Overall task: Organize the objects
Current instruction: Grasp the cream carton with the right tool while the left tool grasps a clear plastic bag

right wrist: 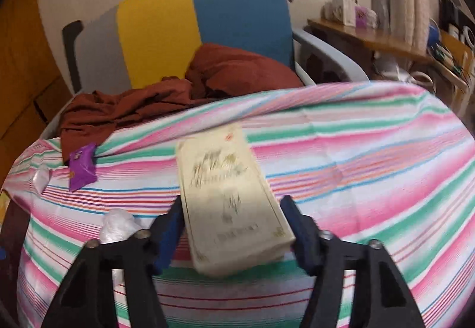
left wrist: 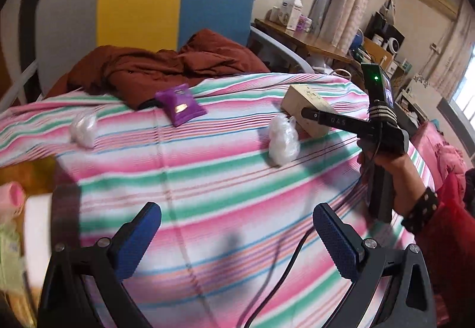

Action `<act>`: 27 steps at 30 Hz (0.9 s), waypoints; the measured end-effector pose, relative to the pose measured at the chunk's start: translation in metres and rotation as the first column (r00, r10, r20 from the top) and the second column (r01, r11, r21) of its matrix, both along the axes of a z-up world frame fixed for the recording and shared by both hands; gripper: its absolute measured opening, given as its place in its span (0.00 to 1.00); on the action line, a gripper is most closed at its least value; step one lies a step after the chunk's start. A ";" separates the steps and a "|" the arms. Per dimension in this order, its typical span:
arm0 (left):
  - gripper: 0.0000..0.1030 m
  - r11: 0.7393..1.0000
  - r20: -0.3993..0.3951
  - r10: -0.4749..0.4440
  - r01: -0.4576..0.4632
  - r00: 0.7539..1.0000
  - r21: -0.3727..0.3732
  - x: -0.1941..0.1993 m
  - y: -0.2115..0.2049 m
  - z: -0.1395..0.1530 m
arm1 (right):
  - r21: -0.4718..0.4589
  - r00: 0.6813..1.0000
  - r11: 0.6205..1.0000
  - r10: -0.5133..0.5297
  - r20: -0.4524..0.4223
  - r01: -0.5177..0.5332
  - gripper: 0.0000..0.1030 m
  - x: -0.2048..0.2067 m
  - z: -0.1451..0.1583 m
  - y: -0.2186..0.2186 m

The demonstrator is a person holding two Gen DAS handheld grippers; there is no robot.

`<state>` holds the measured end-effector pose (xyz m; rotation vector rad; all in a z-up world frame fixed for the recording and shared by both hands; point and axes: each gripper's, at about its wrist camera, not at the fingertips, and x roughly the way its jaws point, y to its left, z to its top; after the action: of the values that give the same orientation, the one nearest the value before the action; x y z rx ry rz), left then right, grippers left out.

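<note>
Box (right wrist: 230, 197): cream, oblong, faded print, blurred; right tool (right wrist: 233, 227) clamped on sides. Left tool (left wrist: 237, 239) apart, empty.

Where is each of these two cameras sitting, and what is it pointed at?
Left wrist: on the left gripper, facing down across the striped bed; its own open blue-padded fingers show, and the person's other hand holding the right gripper.
Right wrist: on the right gripper, facing a cream box between its fingers.
Shared: the bed, box, purple packet, brown cloth.
</note>
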<state>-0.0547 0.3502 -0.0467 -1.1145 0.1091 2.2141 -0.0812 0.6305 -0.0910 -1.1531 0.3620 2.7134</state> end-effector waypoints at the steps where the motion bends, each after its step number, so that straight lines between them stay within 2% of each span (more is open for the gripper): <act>1: 1.00 1.000 -0.005 0.002 -0.002 1.000 -0.004 -0.003 0.006 -0.001 | -0.001 1.000 1.000 -0.006 -0.006 0.006 0.52 0.002 0.001 0.001; 10: 1.00 0.999 -0.016 -0.026 0.025 1.000 -0.026 -0.043 0.080 -0.023 | 0.043 0.989 0.988 -0.146 -0.022 0.146 0.50 0.051 0.006 -0.009; 13: 0.99 0.999 0.004 -0.019 0.019 1.000 -0.039 -0.059 0.103 -0.037 | 0.061 0.982 0.981 -0.183 -0.037 0.185 0.50 0.068 0.008 -0.015; 16: 0.88 0.999 0.028 -0.011 0.012 1.000 -0.043 -0.069 0.118 -0.049 | 0.075 0.977 0.975 -0.206 -0.061 0.210 0.50 0.076 0.011 -0.019; 17: 0.77 0.999 0.036 -0.016 0.018 0.999 -0.046 -0.071 0.121 -0.053 | 0.081 0.975 0.973 -0.211 -0.068 0.216 0.50 0.076 0.011 -0.020; 18: 0.72 0.998 0.037 -0.012 0.014 0.999 -0.054 -0.073 0.124 -0.057 | 0.100 0.974 0.970 -0.216 -0.069 0.222 0.50 0.075 0.011 -0.022; 19: 0.72 0.999 0.020 -0.010 0.011 1.000 -0.049 -0.073 0.125 -0.057 | 0.110 0.975 0.970 -0.212 -0.063 0.218 0.50 0.073 0.010 -0.024; 20: 0.64 0.999 0.013 -0.015 0.015 1.000 -0.041 -0.073 0.125 -0.057 | 0.118 0.978 0.971 -0.201 -0.055 0.206 0.50 0.071 0.009 -0.026; 21: 0.48 0.999 0.006 -0.022 0.022 1.000 -0.043 -0.072 0.126 -0.057 | 0.129 0.980 0.972 -0.192 -0.048 0.197 0.50 0.069 0.008 -0.028; 22: 0.39 0.999 0.001 -0.027 0.027 1.000 -0.043 -0.072 0.126 -0.057 | 0.137 0.981 0.971 -0.189 -0.044 0.194 0.50 0.067 0.007 -0.030; 23: 0.35 0.999 -0.001 -0.028 0.028 1.000 -0.040 -0.072 0.125 -0.058 | 0.142 0.981 0.971 -0.188 -0.044 0.193 0.50 0.067 0.006 -0.031; 27: 0.35 0.999 -0.035 -0.027 0.026 0.999 -0.040 -0.066 0.119 -0.058 | 0.161 0.979 0.966 -0.192 -0.061 0.200 0.50 0.071 0.008 -0.034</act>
<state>-0.1208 0.4690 -0.1044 -1.0886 0.1820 2.2176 -0.0100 0.5964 -0.0829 -0.9586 0.2355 2.5454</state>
